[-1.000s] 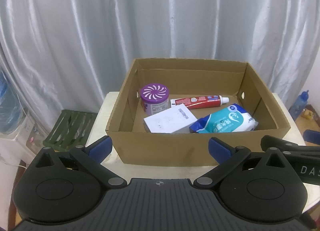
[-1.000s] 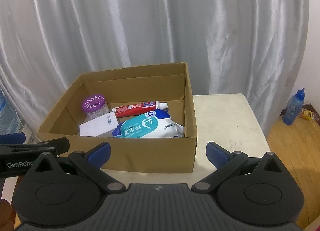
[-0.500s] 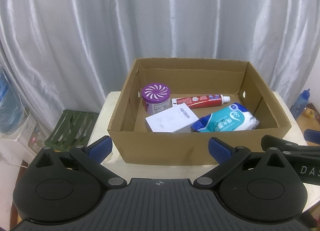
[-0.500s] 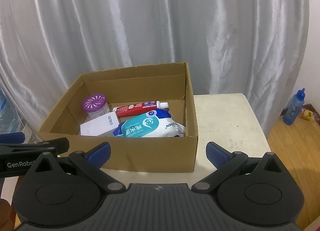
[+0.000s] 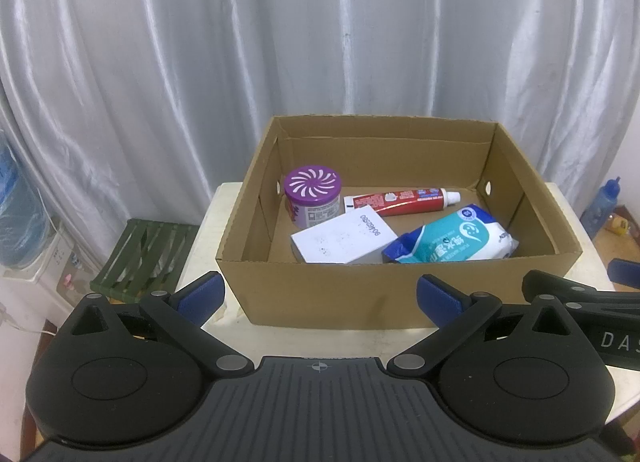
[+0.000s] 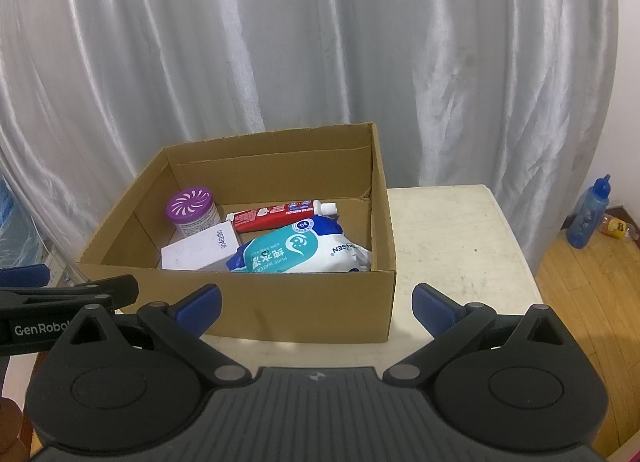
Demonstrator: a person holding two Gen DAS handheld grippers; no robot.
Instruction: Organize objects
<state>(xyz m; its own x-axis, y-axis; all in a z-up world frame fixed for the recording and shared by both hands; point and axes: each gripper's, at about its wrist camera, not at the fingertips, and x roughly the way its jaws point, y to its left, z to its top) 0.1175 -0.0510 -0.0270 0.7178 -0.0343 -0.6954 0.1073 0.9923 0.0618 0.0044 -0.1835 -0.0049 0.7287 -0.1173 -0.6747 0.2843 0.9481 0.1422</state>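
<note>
An open cardboard box (image 5: 320,294) (image 6: 280,310) stands on a cream table (image 6: 452,246). Inside lie a purple-lidded round jar (image 5: 313,190) (image 6: 191,209), a red toothpaste tube (image 5: 400,201) (image 6: 276,215), a white carton (image 5: 344,240) (image 6: 200,252) and a teal wet-wipes pack (image 5: 452,242) (image 6: 296,253). My left gripper (image 5: 318,298) hovers open in front of the box's near wall, holding nothing. My right gripper (image 6: 316,308) is open too, before the box's near right corner, with nothing between its fingers.
A silver curtain hangs behind the table. A green slatted stool (image 5: 144,258) sits left of the table, with a water jug (image 5: 16,218) beyond it. A blue bottle (image 6: 590,212) stands on the wooden floor at right.
Both views have shifted only slightly; the box sits a touch higher in frame. Contents and both grippers are unchanged.
</note>
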